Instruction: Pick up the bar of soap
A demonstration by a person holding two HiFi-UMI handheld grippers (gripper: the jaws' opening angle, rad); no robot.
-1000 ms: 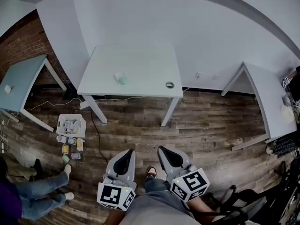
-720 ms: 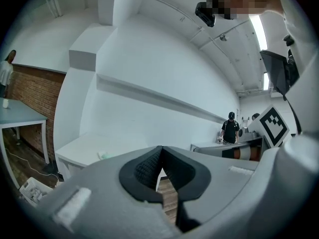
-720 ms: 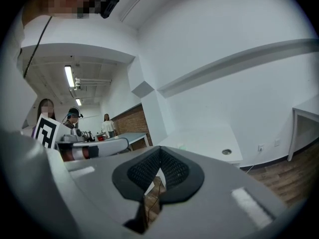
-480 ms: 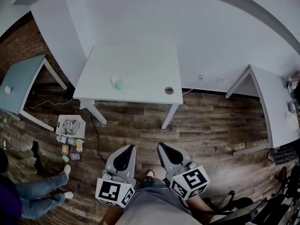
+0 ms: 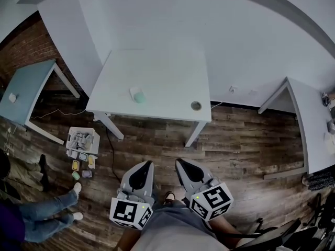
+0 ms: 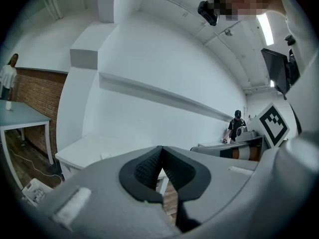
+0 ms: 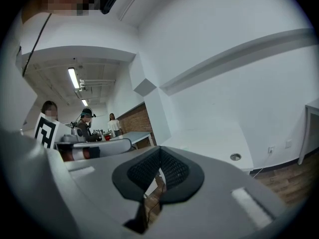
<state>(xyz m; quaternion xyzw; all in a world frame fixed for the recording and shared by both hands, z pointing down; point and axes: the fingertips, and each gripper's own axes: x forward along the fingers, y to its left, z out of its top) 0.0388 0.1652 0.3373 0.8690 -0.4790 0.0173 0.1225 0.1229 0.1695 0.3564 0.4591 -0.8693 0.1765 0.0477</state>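
The bar of soap (image 5: 137, 94) is a small pale green block lying on the white table (image 5: 162, 72), left of its middle. In the left gripper view the bar of soap (image 6: 105, 156) is only a tiny pale speck on the tabletop. My left gripper (image 5: 145, 166) and right gripper (image 5: 180, 166) hang side by side over the wooden floor, well short of the table's near edge, both pointing towards it. In the left gripper view the left gripper (image 6: 160, 151) has its black pads pressed together with nothing between them. The right gripper (image 7: 160, 153) looks the same in its own view.
A round grommet hole (image 5: 196, 105) sits near the table's front right corner. On the floor at left stand a white basket (image 5: 81, 139) of small items and several loose ones (image 5: 81, 167), with a cable (image 5: 111, 145) nearby. A blue-grey table (image 5: 26, 88) stands left, another table (image 5: 309, 124) right. A person's legs (image 5: 44, 216) are at lower left.
The white table with the soap has drawn a little closer and shifted right in the head view as I moved forward. Both grippers stay shut and side by side.
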